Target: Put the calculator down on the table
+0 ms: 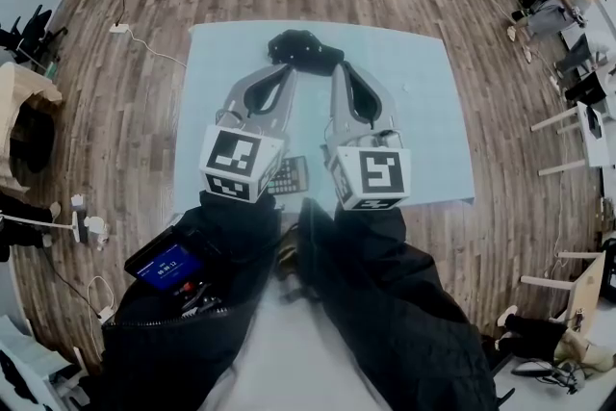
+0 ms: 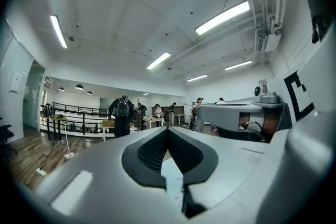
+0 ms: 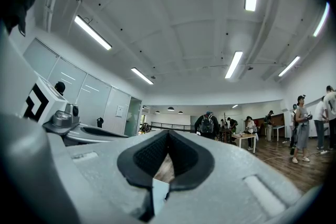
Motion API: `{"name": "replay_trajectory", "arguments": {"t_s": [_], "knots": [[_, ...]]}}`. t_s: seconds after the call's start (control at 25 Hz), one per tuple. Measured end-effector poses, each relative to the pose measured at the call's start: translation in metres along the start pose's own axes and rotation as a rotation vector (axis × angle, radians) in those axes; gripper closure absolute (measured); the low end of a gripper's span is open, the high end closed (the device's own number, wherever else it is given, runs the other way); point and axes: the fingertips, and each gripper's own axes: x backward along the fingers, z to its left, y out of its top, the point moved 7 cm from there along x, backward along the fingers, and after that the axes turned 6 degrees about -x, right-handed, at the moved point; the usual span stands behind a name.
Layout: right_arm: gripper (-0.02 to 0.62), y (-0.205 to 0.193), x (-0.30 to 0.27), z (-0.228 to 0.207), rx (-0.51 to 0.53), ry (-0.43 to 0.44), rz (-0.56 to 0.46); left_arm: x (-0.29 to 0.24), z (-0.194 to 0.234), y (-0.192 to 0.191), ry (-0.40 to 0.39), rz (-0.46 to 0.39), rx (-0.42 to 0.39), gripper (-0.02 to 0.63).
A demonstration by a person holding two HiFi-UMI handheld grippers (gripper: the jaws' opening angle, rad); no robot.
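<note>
Calculator (image 1: 290, 176): flat dark slab with key grid, lying on smooth pale-blue table (image 1: 423, 111), lower centre, between marker cubes; left gripper (image 2: 168, 128): ribbed black pads pressed together, empty; right gripper (image 3: 168, 134): likewise closed, empty.

Our left gripper (image 1: 287, 68) and right gripper (image 1: 339, 70) side by side before us, both pointing forward and about level, tips leaning toward each other, each pair of jaws closed on nothing, our dark-sleeved arms (image 1: 395, 294) behind them.
</note>
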Motion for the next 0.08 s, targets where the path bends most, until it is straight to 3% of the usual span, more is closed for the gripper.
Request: {"name": "replay_trajectory", "arguments": {"t_s": [0.08], "knots": [[0.595, 0.0006, 0.0001, -0.0005, 0.002, 0.001, 0.000, -0.0008, -0.0009, 0.0007, -0.002, 0.000, -0.001, 0.606]]}}
